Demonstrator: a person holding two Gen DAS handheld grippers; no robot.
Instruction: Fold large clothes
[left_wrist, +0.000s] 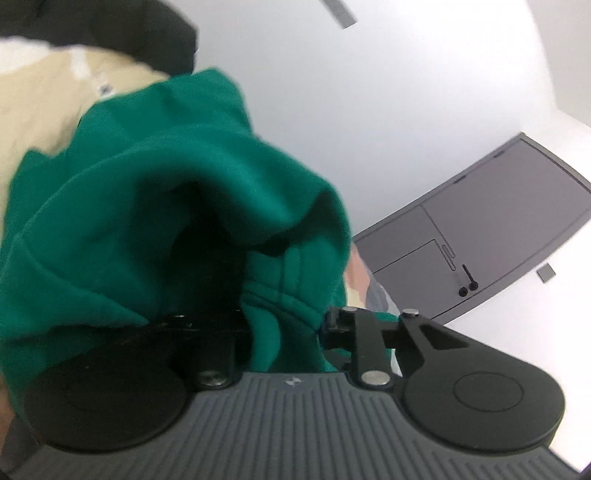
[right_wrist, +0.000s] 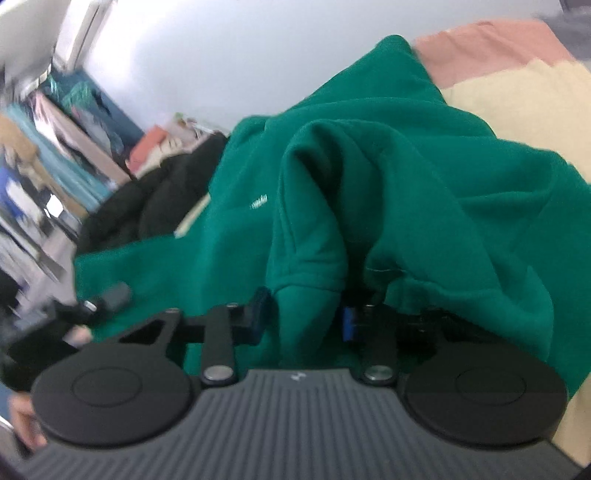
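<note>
- left wrist view: the left gripper (left_wrist: 284, 325) has its jaws drawn narrow on a bunched hem or cuff of the green sweatshirt (left_wrist: 147, 206), and cloth fills the gap between the fingers, so it reads as a pinch on fabric.
- right wrist view: the right gripper (right_wrist: 306, 314) likewise has its jaws narrow around a ribbed fold of the same green sweatshirt (right_wrist: 406, 177), with the blue pads pressed against the cloth on either side.
- where it is: the sweatshirt lies heaped just ahead of both grippers, draped over a cream cloth (right_wrist: 517, 103) and beside a dark garment (right_wrist: 155, 199); a pink cloth (right_wrist: 491, 48) shows beyond.
- step in hand, as i judge it: both edges gripped, the garment about to be lifted or spread, with no neat fold made yet.
- next move likely calls for pulling the two pinched points apart to draw the cloth taut, then laying it flat before folding.
- orientation: the sweatshirt is too crumpled to give a clear long axis; in the right wrist view its bulk runs from lower left up toward upper right, and which end is the collar i cannot tell.
</note>
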